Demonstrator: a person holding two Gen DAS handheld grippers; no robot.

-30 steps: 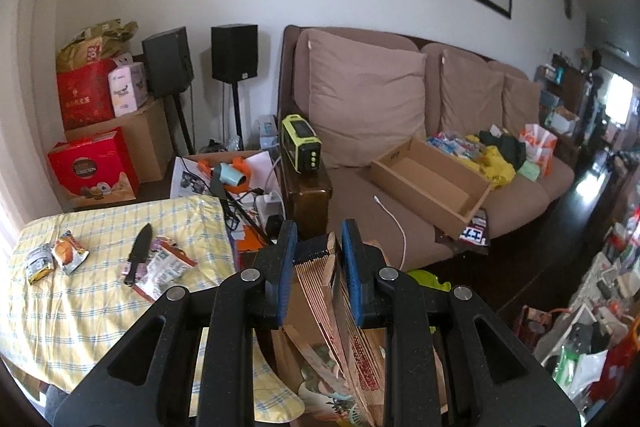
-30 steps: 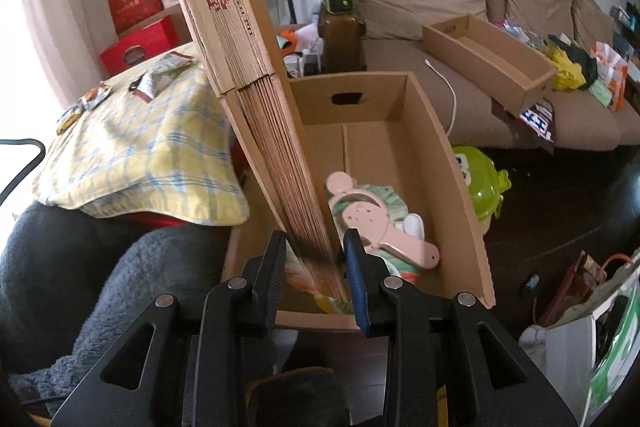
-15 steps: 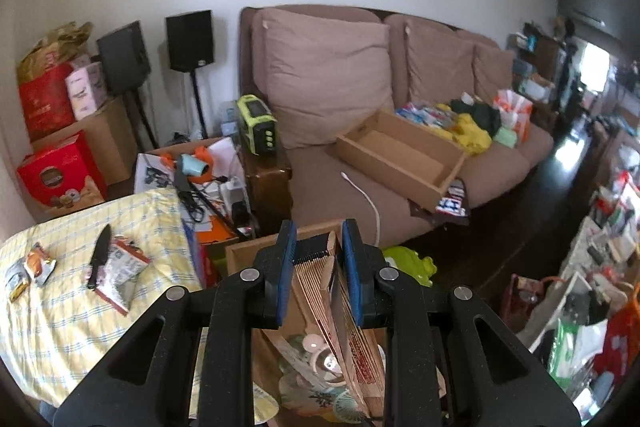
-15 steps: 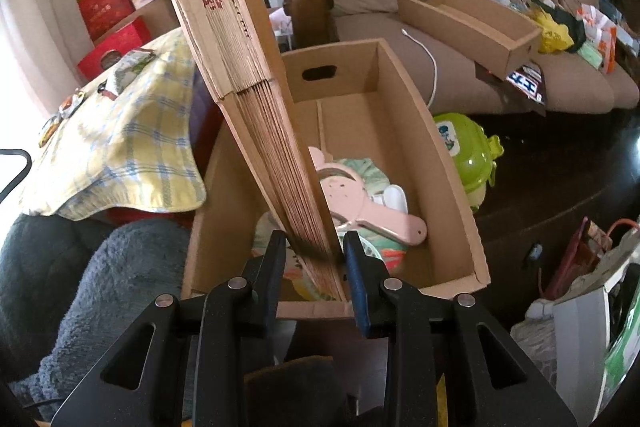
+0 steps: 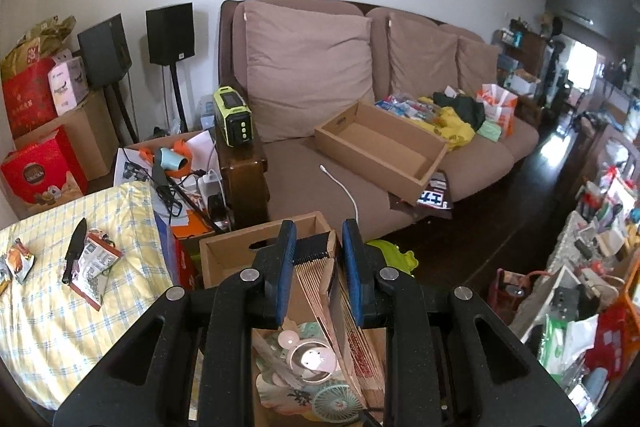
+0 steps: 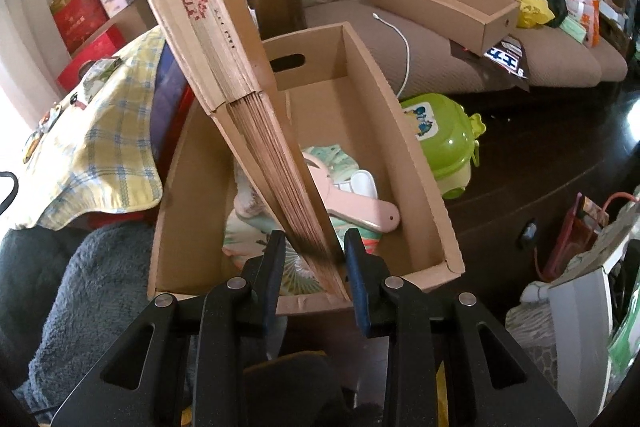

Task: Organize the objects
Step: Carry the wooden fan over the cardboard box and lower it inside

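A folded bamboo fan [image 6: 240,83] with tan paper and red print stands tilted over an open cardboard box [image 6: 404,131]. My right gripper [image 6: 314,251] is shut on its dark lower end at the box's near wall. My left gripper [image 5: 316,247] is shut on its upper end [image 5: 320,267], above the same box [image 5: 228,255]. Inside the box lie a pink hand fan [image 6: 360,211] and green patterned fans [image 6: 336,159].
A table with a yellow checked cloth [image 5: 92,299] stands left of the box, holding a black knife [image 5: 74,251] and packets. A brown sofa [image 5: 360,107] behind carries a second cardboard tray [image 5: 380,151]. A green plastic toy [image 6: 440,139] lies on the dark floor at right.
Both grippers, still holding the fan, have moved down toward the box. The left view now looks further into the box; the fan's angle is much the same.
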